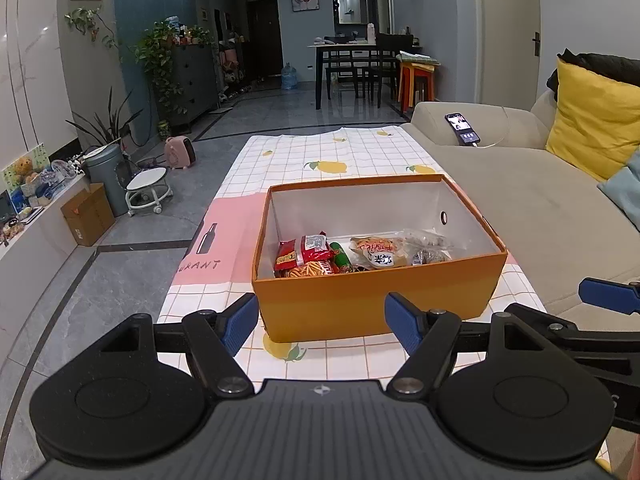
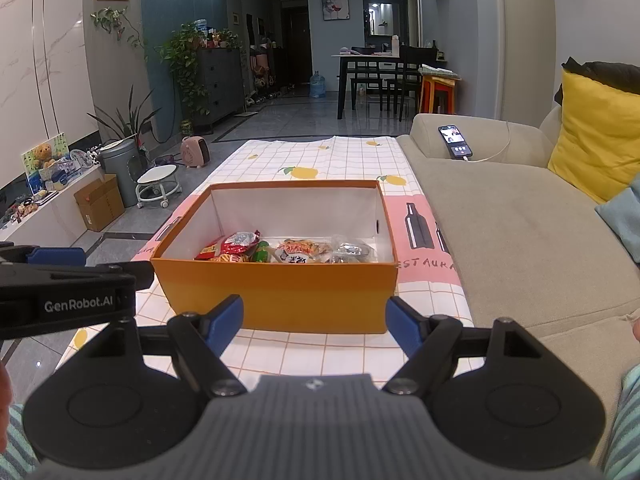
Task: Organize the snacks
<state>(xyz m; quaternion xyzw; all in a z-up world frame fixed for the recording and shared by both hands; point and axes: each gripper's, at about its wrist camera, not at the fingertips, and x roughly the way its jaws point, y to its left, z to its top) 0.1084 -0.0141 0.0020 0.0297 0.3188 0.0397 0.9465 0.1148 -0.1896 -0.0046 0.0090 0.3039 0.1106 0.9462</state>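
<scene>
An open orange box [image 1: 372,296] with white inside stands on the checked tablecloth [image 1: 320,152]. It holds several snack packets: a red packet [image 1: 306,254], a green one [image 1: 340,258], an orange-and-white packet [image 1: 378,252] and clear bags [image 1: 430,244]. The box [image 2: 280,292] and the snacks [image 2: 280,252] also show in the right wrist view. My left gripper [image 1: 322,322] is open and empty, just in front of the box. My right gripper [image 2: 314,322] is open and empty, also in front of the box. The right gripper's blue finger [image 1: 608,294] shows at the left view's right edge.
A beige sofa [image 1: 520,192] runs along the right with a yellow cushion [image 1: 592,120] and a phone [image 1: 462,128] on its arm. On the floor to the left are a cardboard box [image 1: 88,216], a white stool [image 1: 148,192] and a grey bin [image 1: 106,176].
</scene>
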